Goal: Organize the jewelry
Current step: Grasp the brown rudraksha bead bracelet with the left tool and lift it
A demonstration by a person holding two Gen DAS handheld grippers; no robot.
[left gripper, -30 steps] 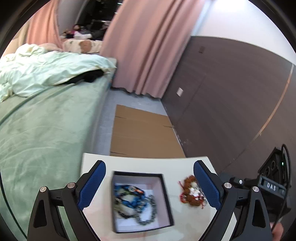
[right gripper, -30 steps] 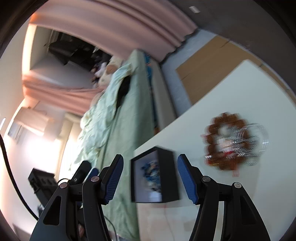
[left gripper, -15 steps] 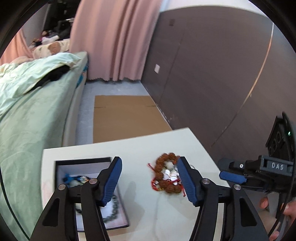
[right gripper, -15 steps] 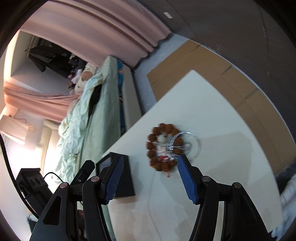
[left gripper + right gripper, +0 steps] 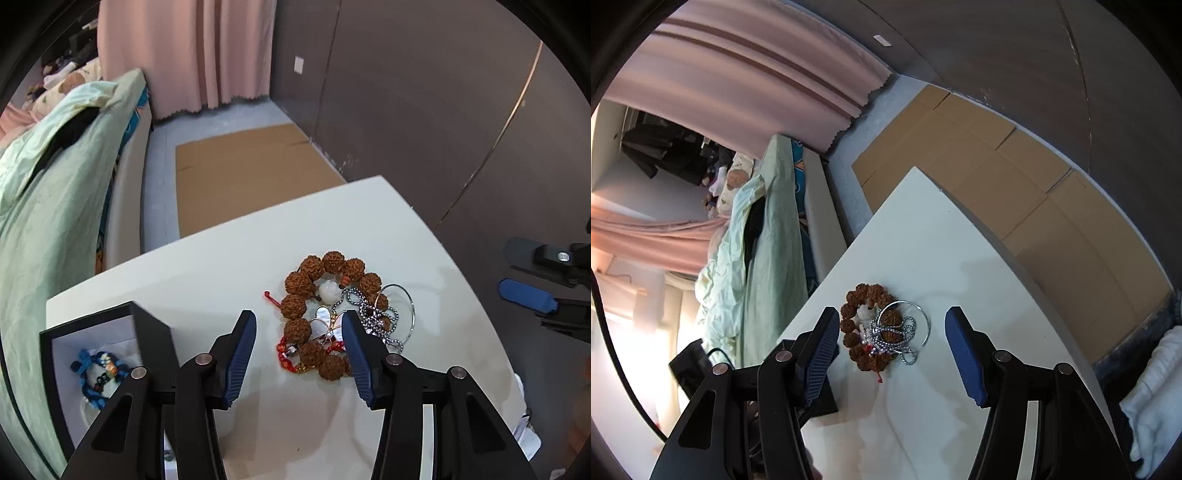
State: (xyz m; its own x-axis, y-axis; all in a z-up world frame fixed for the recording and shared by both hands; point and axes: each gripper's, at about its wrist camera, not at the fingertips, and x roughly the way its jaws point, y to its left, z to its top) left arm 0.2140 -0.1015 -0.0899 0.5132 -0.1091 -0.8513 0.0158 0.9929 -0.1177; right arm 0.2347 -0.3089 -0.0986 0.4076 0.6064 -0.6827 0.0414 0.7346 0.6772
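Closest to me, my left gripper (image 5: 299, 328) hangs low over the white table (image 5: 207, 273) with its blue-padded jaws spread apart and nothing between the pads; the near edge of the jewelry pile sits in the gap between the fingertips, though I can't tell whether either pad touches it. My right gripper (image 5: 890, 332) is also spread wide and holds nothing, and the same pile lies on the tabletop just beyond its fingertips, nearer the left pad.

The pile itself is a tangle: a brown bead bracelet (image 5: 314, 291) forms a ring with a white carved bead (image 5: 328, 290) inside it, a silver ball chain (image 5: 376, 321) is draped over its right side, a thin silver bangle (image 5: 408, 306) loops out to the right, and a red cord (image 5: 284, 354) trails off the near left edge. From the right wrist view the chain and bangle overlap the ring of beads.

To the left of my left gripper stands an open black box (image 5: 151, 332) with a white lining, and a blue beaded piece (image 5: 96, 373) lies inside it, well apart from the pile.

Past the table, flattened cardboard (image 5: 251, 173) covers the floor, with a bed in green bedding (image 5: 48, 206) on the left, a pink curtain (image 5: 184, 55) behind, and a dark wall (image 5: 424, 110) on the right.
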